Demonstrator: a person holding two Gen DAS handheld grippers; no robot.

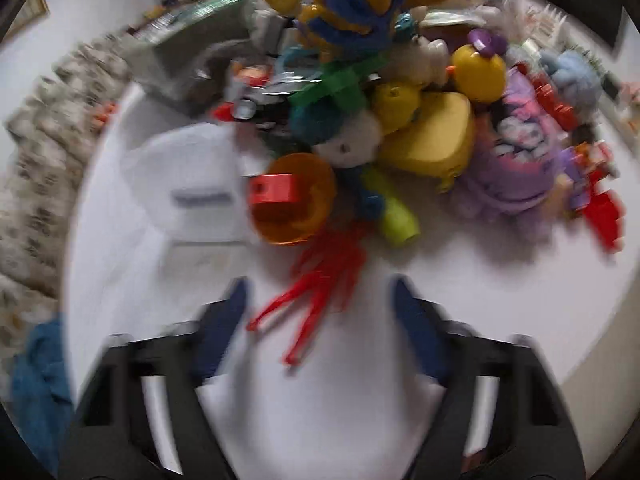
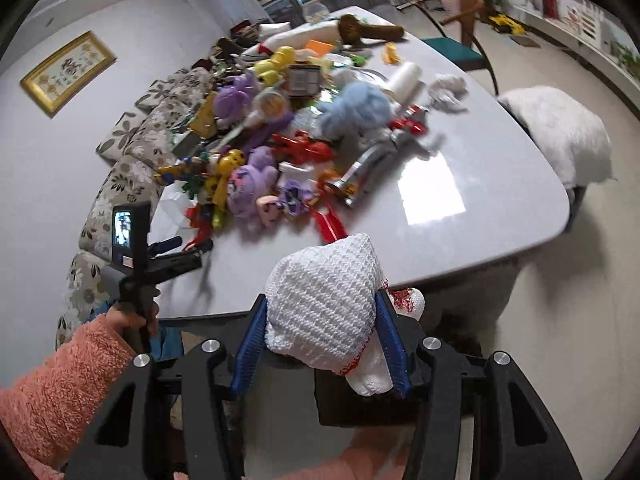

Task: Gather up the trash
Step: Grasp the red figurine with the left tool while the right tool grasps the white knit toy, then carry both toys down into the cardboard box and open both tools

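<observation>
White knitted cloth (image 2: 324,304) sits squeezed in the right gripper (image 2: 320,332), out past the table (image 2: 480,200) edge. Carry it away gently so it won't slip. Over the toy pile (image 1: 380,120), the left gripper (image 1: 320,312) stands apart and empty, with red plastic tongs (image 1: 316,280) maybe just ahead. That view is blurry.

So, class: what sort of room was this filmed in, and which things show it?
Probably a lounge or meeting room in an office-like building: a big pale table heaped with toys, a floral cushioned sofa under a framed picture, and a wooden armchair.
</observation>
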